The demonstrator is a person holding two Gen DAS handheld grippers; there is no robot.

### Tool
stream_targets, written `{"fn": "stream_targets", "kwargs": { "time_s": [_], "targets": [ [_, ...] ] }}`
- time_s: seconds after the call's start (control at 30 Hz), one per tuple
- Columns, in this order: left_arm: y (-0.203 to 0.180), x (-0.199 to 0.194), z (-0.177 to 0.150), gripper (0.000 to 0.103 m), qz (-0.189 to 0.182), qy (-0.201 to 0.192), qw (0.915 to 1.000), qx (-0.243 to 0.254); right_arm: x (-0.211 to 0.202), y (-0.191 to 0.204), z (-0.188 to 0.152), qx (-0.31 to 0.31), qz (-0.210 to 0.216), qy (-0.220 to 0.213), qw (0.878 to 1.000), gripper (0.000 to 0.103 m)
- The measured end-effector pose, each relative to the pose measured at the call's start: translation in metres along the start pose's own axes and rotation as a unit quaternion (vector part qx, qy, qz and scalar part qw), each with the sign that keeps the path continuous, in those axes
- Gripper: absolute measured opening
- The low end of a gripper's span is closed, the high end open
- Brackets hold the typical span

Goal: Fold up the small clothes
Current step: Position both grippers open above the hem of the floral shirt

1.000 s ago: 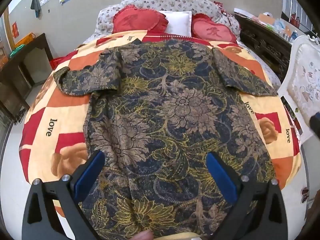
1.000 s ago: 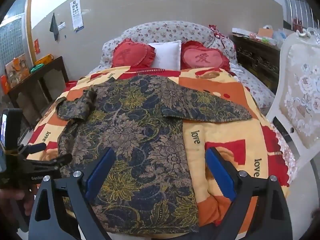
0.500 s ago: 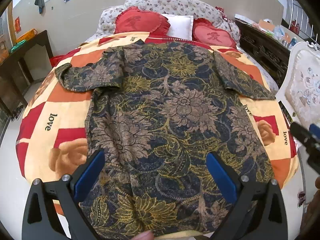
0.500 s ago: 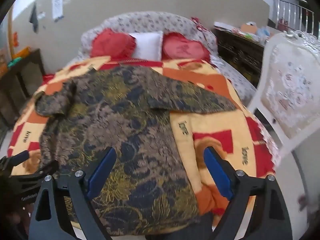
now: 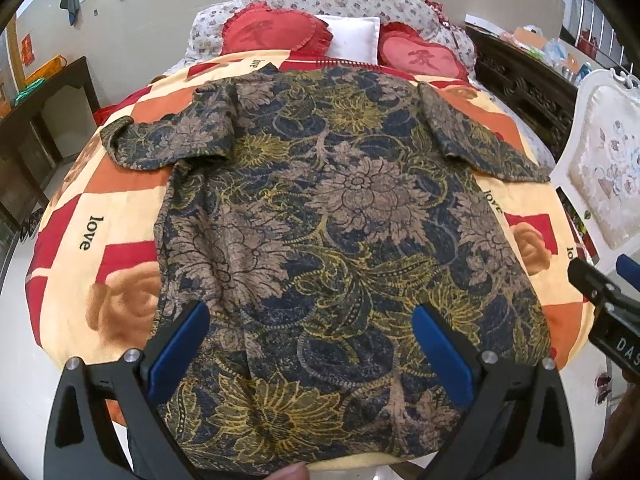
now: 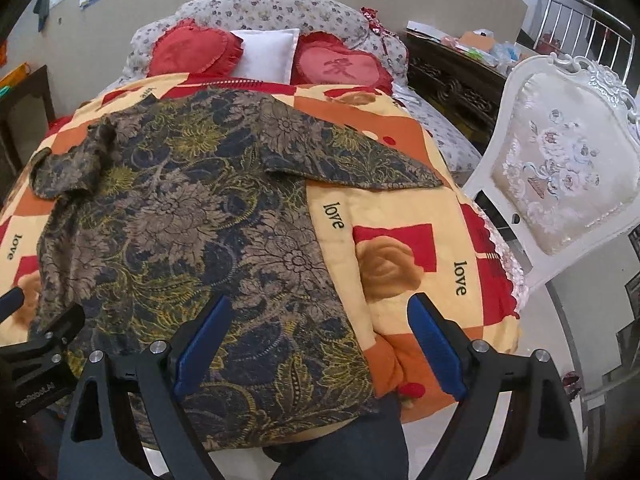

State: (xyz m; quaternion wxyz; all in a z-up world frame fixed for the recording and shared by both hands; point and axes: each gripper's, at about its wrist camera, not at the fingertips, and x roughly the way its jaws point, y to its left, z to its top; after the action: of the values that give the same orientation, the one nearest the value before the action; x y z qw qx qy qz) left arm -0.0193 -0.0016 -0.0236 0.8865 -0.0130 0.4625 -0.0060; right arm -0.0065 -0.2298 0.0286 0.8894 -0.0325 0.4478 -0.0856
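A: Shirt (image 5: 340, 216) first: dark, flowered, short-sleeved, spread flat on the bed's patchwork blanket (image 5: 80, 256), collar end toward the pillows (image 5: 356, 36). Its hem lies under and between the fingers of the left gripper (image 5: 312, 344).

B: And those fingers?

A: Wide apart, blue pads clear of the cloth, nothing pinched. The right gripper (image 6: 320, 344) is likewise spread wide; the shirt's right side edge runs between its fingers, with cloth under the left finger (image 6: 202, 340) and bare blanket under the right one.

B: Anything holding anything? Baskets, boxes?

A: No container that I can make out. The bed carries the shirt, two red heart cushions (image 6: 192, 50) and a white pillow at the far end.

B: Edges and room?

A: The hem sits near the blanket's near edge. One sleeve (image 6: 360, 160) lies flat beyond the right fingers, its tip near the bed's side. The other sleeve (image 5: 160, 148) is bunched beyond the left fingers. Open blanket flanks the shirt both sides. A white chair (image 6: 560, 168) stands just beside the bed, outside the right fingers; a dark desk (image 5: 36, 120) stands off the other side.
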Motion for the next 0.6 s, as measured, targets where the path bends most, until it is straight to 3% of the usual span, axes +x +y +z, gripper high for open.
{"fn": "stream_targets", "kwargs": {
  "time_s": [0.4, 0.6],
  "targets": [
    [-0.003, 0.011, 0.001, 0.103, 0.005, 0.007, 1.0, 0.005, 0.012, 0.001, 0.0, 0.0, 0.016, 0.013, 1.0, 0.091],
    [-0.003, 0.019, 0.007, 0.103, -0.005, -0.017, 0.9996, 0.023, 0.021, 0.002, 0.001, -0.002, 0.015, 0.02, 1.0, 0.091]
  ]
}}
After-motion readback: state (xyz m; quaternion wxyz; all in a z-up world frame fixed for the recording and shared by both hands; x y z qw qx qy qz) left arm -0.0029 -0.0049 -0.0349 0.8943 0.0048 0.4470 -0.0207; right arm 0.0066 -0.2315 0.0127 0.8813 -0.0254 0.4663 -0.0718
